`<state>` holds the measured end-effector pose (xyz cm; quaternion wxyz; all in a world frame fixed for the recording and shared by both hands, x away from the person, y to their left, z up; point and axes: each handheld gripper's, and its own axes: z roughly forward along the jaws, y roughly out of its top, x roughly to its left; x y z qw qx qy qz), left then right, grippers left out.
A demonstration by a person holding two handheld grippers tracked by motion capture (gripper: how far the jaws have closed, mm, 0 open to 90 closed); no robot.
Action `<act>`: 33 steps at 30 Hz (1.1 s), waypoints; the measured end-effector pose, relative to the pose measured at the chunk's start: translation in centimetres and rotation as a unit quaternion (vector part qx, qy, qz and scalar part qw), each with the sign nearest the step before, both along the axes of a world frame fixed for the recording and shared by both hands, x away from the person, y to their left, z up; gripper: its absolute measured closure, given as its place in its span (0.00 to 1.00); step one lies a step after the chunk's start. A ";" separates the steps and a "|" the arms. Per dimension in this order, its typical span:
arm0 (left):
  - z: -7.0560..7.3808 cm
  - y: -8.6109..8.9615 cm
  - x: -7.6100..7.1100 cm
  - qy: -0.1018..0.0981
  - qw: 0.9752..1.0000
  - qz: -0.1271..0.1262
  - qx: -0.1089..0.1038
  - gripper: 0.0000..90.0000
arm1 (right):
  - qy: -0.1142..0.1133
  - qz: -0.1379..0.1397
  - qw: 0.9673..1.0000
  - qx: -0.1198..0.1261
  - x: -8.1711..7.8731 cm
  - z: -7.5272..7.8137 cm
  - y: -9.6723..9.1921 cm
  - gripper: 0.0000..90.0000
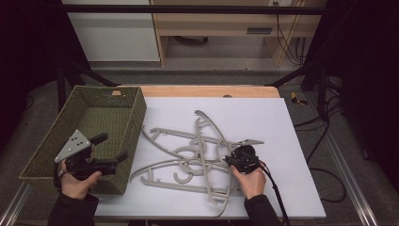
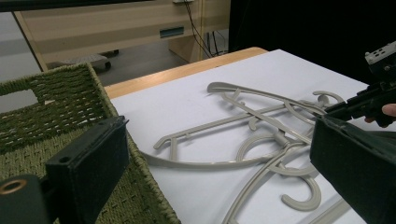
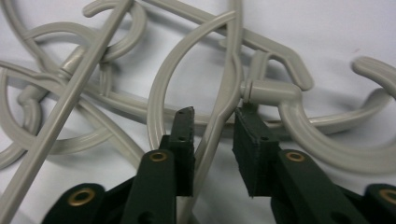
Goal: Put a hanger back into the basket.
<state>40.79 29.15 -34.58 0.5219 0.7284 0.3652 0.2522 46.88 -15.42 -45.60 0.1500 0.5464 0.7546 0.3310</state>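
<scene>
Several grey plastic hangers [image 1: 197, 155] lie tangled on the white board [image 1: 282, 122]. My right gripper [image 1: 229, 161] is down at the right side of the pile. In the right gripper view its jaws [image 3: 214, 126] straddle one thin curved hanger arm [image 3: 219, 112], with a small gap on each side and the pads not pressing. My left gripper [image 1: 112, 147] is held over the near right corner of the green woven basket [image 1: 134, 117], open, with nothing between its jaws [image 2: 219, 135]. The left gripper view shows the hangers [image 2: 261, 140] and the right gripper [image 2: 373, 100] farther off.
The basket [image 2: 56, 102] stands at the left, partly off the board, and its inside looks bare. The back and right parts of the board are free. A wooden table edge [image 1: 207, 91] runs behind it, with cables on the floor at the right.
</scene>
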 end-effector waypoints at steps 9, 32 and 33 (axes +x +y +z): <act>0.0 0.0 0.0 0.001 1.000 -0.001 0.002 0.05 | 0.004 0.005 1.000 -0.001 0.1 0.2 -0.5 0.89; 0.0 -0.3 -0.1 0.002 1.000 -0.007 0.005 0.05 | 0.017 -0.003 1.000 0.005 0.1 0.6 -0.7 0.92; 0.0 -0.3 -0.1 0.002 1.000 -0.007 0.004 0.05 | 0.014 -0.002 1.000 0.006 0.0 0.8 -0.8 0.92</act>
